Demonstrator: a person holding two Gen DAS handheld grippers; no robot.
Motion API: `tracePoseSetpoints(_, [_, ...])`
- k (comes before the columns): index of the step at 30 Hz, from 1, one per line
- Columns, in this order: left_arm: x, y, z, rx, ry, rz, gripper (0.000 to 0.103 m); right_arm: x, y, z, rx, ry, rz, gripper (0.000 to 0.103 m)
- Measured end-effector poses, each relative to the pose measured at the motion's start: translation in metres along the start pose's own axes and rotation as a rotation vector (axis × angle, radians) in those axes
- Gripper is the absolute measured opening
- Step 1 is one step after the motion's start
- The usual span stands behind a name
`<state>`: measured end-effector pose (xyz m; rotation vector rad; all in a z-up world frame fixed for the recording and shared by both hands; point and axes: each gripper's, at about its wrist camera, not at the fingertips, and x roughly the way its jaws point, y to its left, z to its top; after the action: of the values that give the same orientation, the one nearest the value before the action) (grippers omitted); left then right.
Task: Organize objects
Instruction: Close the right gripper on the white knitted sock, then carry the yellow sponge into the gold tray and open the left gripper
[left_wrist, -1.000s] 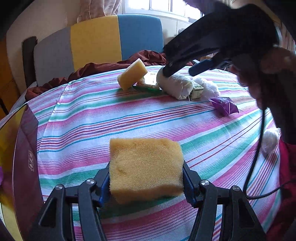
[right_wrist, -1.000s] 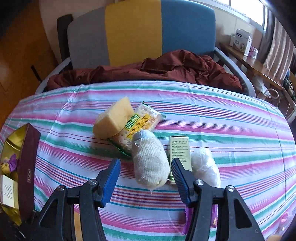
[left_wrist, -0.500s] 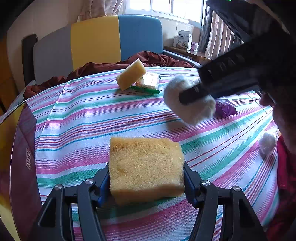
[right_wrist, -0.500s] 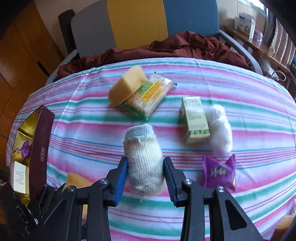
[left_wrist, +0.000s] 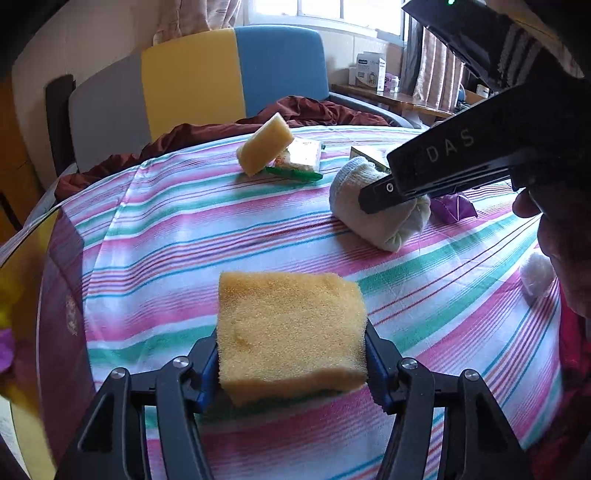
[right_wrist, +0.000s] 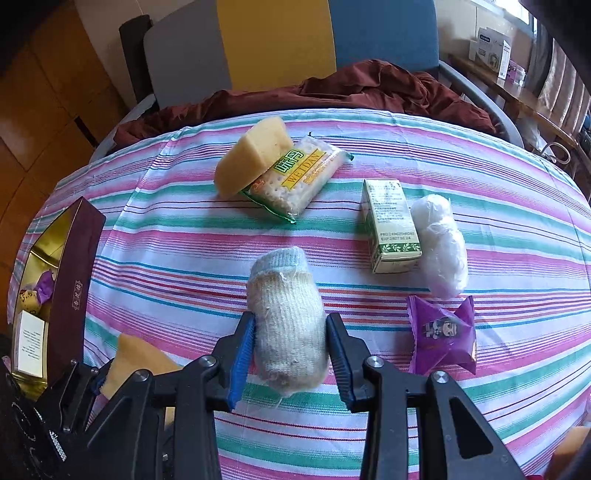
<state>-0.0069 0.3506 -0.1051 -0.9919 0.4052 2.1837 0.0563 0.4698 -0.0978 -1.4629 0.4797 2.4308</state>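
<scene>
Far left on the striped worktop (right_wrist: 177, 236): maroon box (right_wrist: 72, 291) w/ gold interior, open, purple candy and a white card visible inside. Just right of it, left gripper (left_wrist: 291, 363), jaws clamped on a yellow sponge (left_wrist: 288, 328), both blue pads pressed into its sides; sponge low over the cloth, contact w/ cloth hard to judge. Same gripper and sponge corner seen at lower left of right-wrist view, beside the box. Further back, center-left: second yellow sponge (right_wrist: 253, 158) tilted, leaning on a cracker pack (right_wrist: 295, 181) w/ green-yellow label, the two touching. Center, nearer: rolled white sock (right_wrist: 286, 317) lying on the cloth, blue-grey cuff end pointing away, right gripper (right_wrist: 290, 354) around it, jaws narrow, pads at the roll's sides; left pad touching, right pad looks just at the surface, firm squeeze not certain. In left-wrist view sock (left_wrist: 376, 206) rests on the cloth w/ the black gripper body over it. Right of sock: green-white carton (right_wrist: 389, 225) lying flat, white plastic-wrapped bundle (right_wrist: 441, 245) touching its right side. Nearer and right: purple snack packet (right_wrist: 443, 336), apart from the sock. Behind the worktop: grey-yellow-blue chair (right_wrist: 277, 40) w/ dark red cloth (right_wrist: 369, 88) draped on the seat.
</scene>
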Motion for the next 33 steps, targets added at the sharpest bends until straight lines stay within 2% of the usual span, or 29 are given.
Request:
tracePoseSetpoints(3, [-0.011, 0.004, -0.005, -0.028, 0.027, -0.006, 0.063, 0.0, 0.002, 0.0, -0.014, -0.002, -0.007, 0.038])
tracePoseSetpoints(5, [-0.023, 0.009, -0.006, -0.059, 0.033, -0.038, 0.063, 0.0, 0.003, 0.0, -0.021, -0.003, -0.012, 0.038])
tracePoseSetpoints(9, [-0.061, 0.032, 0.002, -0.115, -0.01, -0.058, 0.063, -0.001, 0.004, -0.001, -0.028, -0.006, -0.018, 0.038])
tracePoseSetpoints(13, [-0.1, 0.089, 0.015, -0.208, -0.044, -0.036, 0.063, -0.001, 0.005, -0.002, -0.034, -0.008, -0.027, 0.038])
tracePoseSetpoints(16, [-0.121, 0.151, 0.02, -0.302, -0.048, 0.024, 0.063, -0.001, 0.009, -0.003, -0.053, -0.012, -0.044, 0.038])
tracePoseSetpoints(19, [-0.136, 0.22, 0.018, -0.381, -0.043, 0.135, 0.063, -0.001, 0.01, -0.003, -0.061, -0.013, -0.051, 0.038])
tracePoseSetpoints(23, [-0.131, 0.296, 0.01, -0.453, 0.013, 0.231, 0.063, -0.001, 0.011, -0.003, -0.063, -0.014, -0.055, 0.038])
tracePoseSetpoints(27, [-0.109, 0.348, 0.0, -0.496, 0.096, 0.285, 0.064, -0.001, 0.011, -0.003, -0.064, -0.014, -0.058, 0.038])
tracePoseSetpoints(30, [-0.088, 0.372, -0.006, -0.513, 0.145, 0.317, 0.064, -0.001, 0.011, -0.003, -0.066, -0.015, -0.059, 0.038])
tracePoseSetpoints(33, [-0.067, 0.374, -0.006, -0.497, 0.184, 0.336, 0.064, -0.001, 0.011, -0.003, -0.064, -0.015, -0.058, 0.038])
